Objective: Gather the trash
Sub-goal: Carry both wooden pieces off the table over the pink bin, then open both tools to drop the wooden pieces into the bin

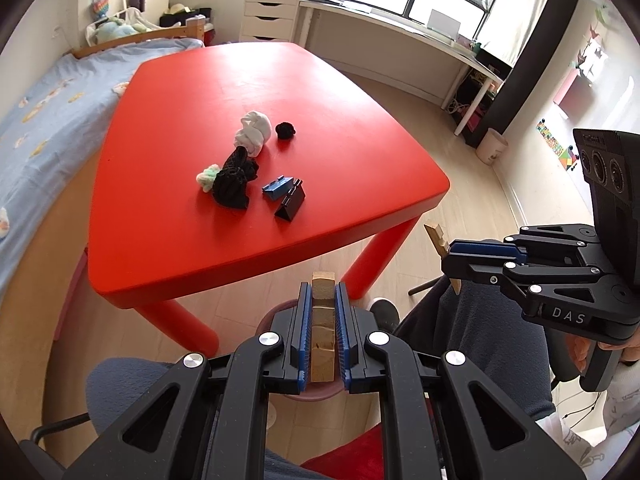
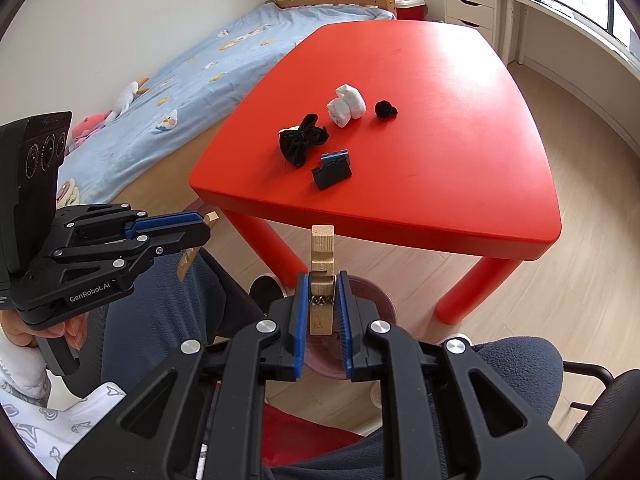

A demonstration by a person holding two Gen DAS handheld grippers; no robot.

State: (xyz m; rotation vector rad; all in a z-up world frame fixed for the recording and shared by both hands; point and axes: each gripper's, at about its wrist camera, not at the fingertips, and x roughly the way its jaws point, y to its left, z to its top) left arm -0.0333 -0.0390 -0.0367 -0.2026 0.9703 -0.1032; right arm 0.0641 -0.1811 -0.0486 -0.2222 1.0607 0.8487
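Observation:
On the red table (image 1: 192,256) (image 2: 460,216) lie a white crumpled wad (image 1: 253,133) (image 2: 346,107), a small black ball (image 1: 285,130) (image 2: 385,110), a black crumpled cloth (image 1: 235,180) (image 2: 302,142), a pale green-white wad (image 1: 208,176), a blue piece (image 1: 277,186) (image 2: 334,157) and a black wedge (image 1: 291,205) (image 2: 332,174). My left gripper (image 1: 323,292) (image 2: 202,224) is shut on a wooden clothespin (image 1: 323,328) (image 2: 186,262). My right gripper (image 2: 322,284) (image 1: 450,254) is shut on another wooden clothespin (image 2: 321,276) (image 1: 438,236). Both hover in front of the table, above my lap.
A pinkish bin (image 2: 370,300) (image 1: 280,316) stands on the floor under the grippers, by the table legs. A bed (image 1: 44,112) (image 2: 180,68) runs along the left. White drawers (image 1: 270,12) and a desk (image 1: 400,28) stand behind. A beige bin (image 1: 491,146) stands far right.

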